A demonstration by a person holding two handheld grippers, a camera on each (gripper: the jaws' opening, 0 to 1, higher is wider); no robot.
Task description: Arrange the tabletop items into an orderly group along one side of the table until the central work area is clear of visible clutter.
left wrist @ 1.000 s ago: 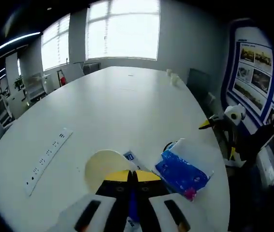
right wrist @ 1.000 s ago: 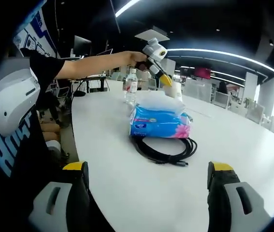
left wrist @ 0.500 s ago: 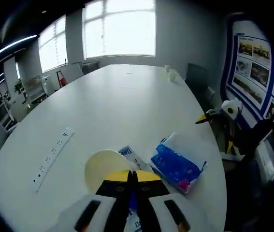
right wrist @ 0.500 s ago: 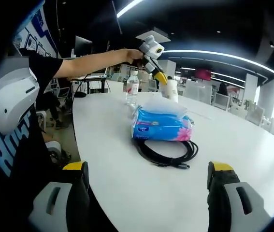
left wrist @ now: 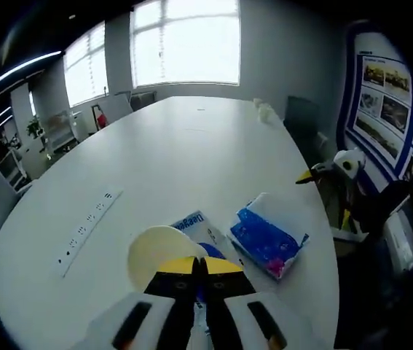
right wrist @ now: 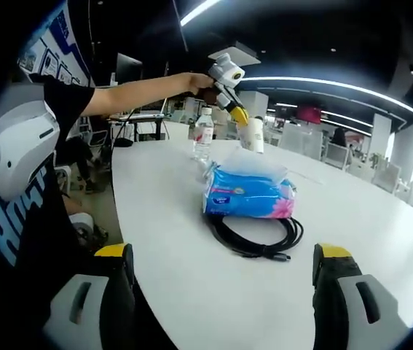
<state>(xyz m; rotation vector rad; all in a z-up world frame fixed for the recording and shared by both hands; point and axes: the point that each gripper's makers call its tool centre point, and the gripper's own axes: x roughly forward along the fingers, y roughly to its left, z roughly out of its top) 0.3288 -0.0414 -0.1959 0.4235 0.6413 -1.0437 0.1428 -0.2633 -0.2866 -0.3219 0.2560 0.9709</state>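
My left gripper [left wrist: 202,265] is shut on the rim of a cream paper cup [left wrist: 156,251], which hangs above the white table [left wrist: 184,157]. In the right gripper view a person's hand holds this gripper [right wrist: 240,116] high, the cup [right wrist: 256,136] dangling under its yellow tips. A clear water bottle [right wrist: 203,135] stands upright just behind it. A blue tissue pack [right wrist: 248,195] lies on a coil of black cable [right wrist: 256,237]. My right gripper [right wrist: 222,273] is open at the table's near edge, nothing between its jaws. It also shows as the right gripper [left wrist: 309,176] off the table's side.
A white power strip [left wrist: 89,230] lies flat on the left part of the table. Small white objects [left wrist: 264,113] sit at the far end. A blue poster board [left wrist: 384,95] stands beside the table. Office chairs [right wrist: 333,149] line the far side.
The left gripper has shifted a little with the cup, so more of the bottle's label shows beneath it. The right gripper stays open and the things on the table lie as before.
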